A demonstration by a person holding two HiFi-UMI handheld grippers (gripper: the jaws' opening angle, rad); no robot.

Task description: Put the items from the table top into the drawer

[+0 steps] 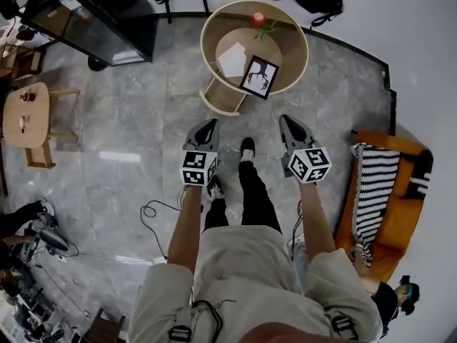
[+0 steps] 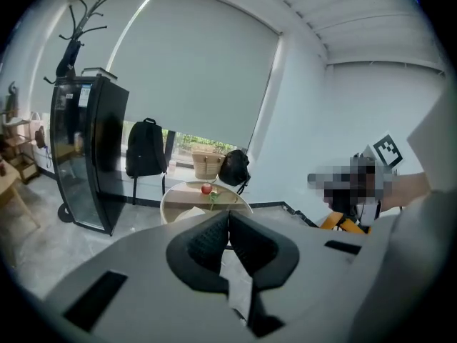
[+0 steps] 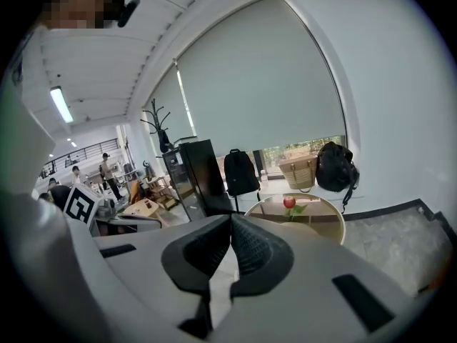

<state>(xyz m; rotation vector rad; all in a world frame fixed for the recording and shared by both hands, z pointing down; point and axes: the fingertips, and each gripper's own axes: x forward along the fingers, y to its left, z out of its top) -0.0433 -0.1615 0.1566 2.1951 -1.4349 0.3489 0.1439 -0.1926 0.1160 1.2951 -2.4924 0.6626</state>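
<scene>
**Left tongs** [image 1: 209, 126]: pressed together, nothing between them. Held low and pointed at the table, well short of it; judged to be on the approach, with no item reached yet.

**Right tongs** [image 1: 287, 123]: pressed together and empty too, held level with the left pair. The ribbed black pads [image 3: 250, 247] meet along a straight seam.

**Tabletop** [image 1: 298, 43]: round, pale wood, with a raised rim that keeps loose things from sliding off.

**Drawer** [image 1: 223, 97]: the same pale wood, already pulled out on the person's side below the rim, so it can be loaded from above. It looks empty.

**Picture frame** [image 1: 260, 76]: dark, rectangular and rigid, holding a black-and-white branching print. It lies flat near the rim, just beside the drawer.

**White sheet** [image 1: 232, 61]: thin, flat and square-cornered, lying beside the frame. It is probably hard to pinch off the surface.

**Red round thing** [image 1: 258, 19]: small and smooth, with green leaves, at the far rim. I cannot tell whether it is a fruit or a flower.

All three items are still to be moved.
</scene>
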